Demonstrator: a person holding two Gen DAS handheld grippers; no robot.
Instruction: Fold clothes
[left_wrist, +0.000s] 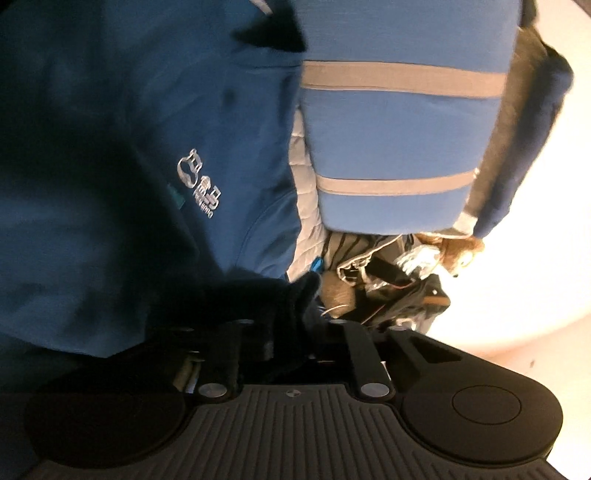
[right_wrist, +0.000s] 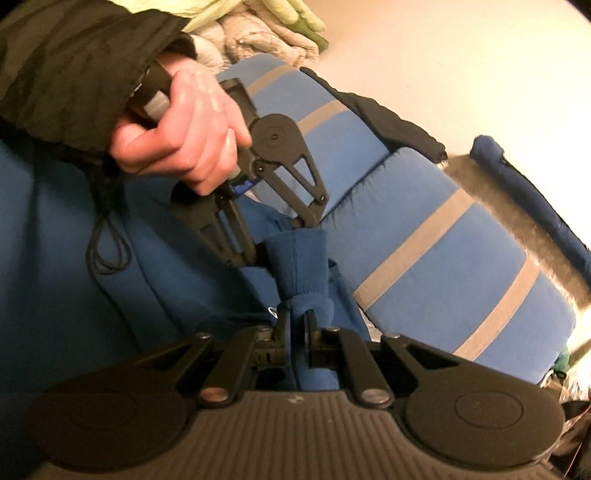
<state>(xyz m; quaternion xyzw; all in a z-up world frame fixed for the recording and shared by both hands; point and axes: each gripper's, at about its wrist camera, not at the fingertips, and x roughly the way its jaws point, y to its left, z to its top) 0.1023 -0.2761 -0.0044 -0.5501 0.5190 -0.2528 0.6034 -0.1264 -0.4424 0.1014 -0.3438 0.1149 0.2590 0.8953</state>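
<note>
A dark blue sweatshirt (left_wrist: 110, 155) with a white chest logo (left_wrist: 199, 181) fills the left of the left wrist view. In the right wrist view its sleeve (right_wrist: 310, 306) rises between both grippers and ends in a ribbed cuff (right_wrist: 299, 262). My right gripper (right_wrist: 296, 325) is shut on the sleeve just below the cuff. A hand (right_wrist: 184, 122) holds my left gripper (right_wrist: 280, 240), which is shut on the cuff's far end. In its own view the left gripper (left_wrist: 273, 314) is buried in dark fabric, its fingertips hidden.
A lighter blue jacket with grey stripes (right_wrist: 424, 236) (left_wrist: 399, 129) lies just beyond the sweatshirt. Pale and green garments (right_wrist: 258, 33) are piled at the back, a navy garment (right_wrist: 524, 192) at the right. Bags and cables (left_wrist: 388, 284) clutter one side. The pale tabletop (right_wrist: 443, 66) shows beyond.
</note>
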